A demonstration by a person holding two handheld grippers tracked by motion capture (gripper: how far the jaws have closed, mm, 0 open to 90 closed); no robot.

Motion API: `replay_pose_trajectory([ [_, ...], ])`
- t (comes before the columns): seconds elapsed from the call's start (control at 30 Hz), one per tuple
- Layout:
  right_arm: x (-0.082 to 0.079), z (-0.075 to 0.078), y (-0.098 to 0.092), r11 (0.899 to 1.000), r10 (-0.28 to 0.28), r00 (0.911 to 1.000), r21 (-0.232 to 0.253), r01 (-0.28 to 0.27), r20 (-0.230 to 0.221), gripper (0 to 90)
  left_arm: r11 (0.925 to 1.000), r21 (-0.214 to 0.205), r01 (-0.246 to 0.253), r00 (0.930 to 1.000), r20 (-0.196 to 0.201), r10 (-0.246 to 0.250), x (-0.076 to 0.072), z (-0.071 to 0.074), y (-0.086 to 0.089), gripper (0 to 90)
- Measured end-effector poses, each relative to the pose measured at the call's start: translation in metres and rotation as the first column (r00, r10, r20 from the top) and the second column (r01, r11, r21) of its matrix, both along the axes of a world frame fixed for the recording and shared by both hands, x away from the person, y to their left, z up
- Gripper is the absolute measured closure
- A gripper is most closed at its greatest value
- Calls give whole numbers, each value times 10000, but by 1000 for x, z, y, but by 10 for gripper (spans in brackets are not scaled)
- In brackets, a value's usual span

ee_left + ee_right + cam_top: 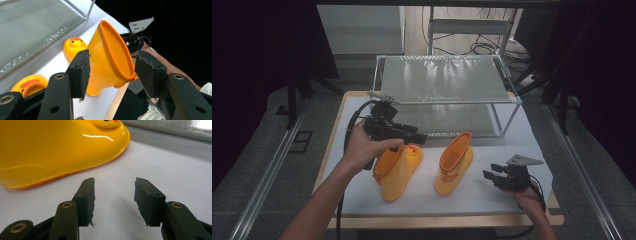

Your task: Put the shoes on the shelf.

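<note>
High view: left tool [421,139] released, level above left boot [396,171]; right tool [490,174] released on table [472,197].

open white mat [492,192] between right boot [454,162] and right claw [493,175]; wire rack [447,100] blocks behind

left boot [396,170]: yellow, orange rim, left of the rack
right boot [454,165]: yellow, orange rim, duck face on toe, before the rack
rack [447,80]: silvery frame, grey shelves
table cover [492,192]: white
jaws: black
</note>
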State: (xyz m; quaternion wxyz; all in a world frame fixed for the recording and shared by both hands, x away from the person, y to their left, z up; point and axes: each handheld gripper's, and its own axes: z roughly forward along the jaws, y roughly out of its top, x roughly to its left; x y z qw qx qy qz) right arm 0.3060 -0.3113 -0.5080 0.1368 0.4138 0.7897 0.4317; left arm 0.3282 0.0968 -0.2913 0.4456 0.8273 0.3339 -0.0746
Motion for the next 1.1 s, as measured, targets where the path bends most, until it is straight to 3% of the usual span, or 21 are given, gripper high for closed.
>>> replay_pose_trajectory([
  [0.17,0,0,0,10000,-5,10000,-65,5,0,509,9983,400,434,9984,-389,-418,13,1,-24,464],
  [0.3,0,-2,0,9999,-18,10000,-150,18,-31,510,9952,809,547,9958,-782,-484,22,-3,-44,470],
  [0.5,1,-3,0,9996,-58,10000,-264,56,-76,510,9884,1237,881,9921,-997,-760,28,-9,-57,473],
  [0.63,1,-3,0,9996,-92,9999,-257,90,-86,511,9883,1284,822,9898,-1265,-659,29,-15,-67,474],
  [1.1,1,-3,-1,9996,-166,9998,-242,164,-87,513,9724,2101,1013,9838,-1667,-665,36,-27,-90,488],
])
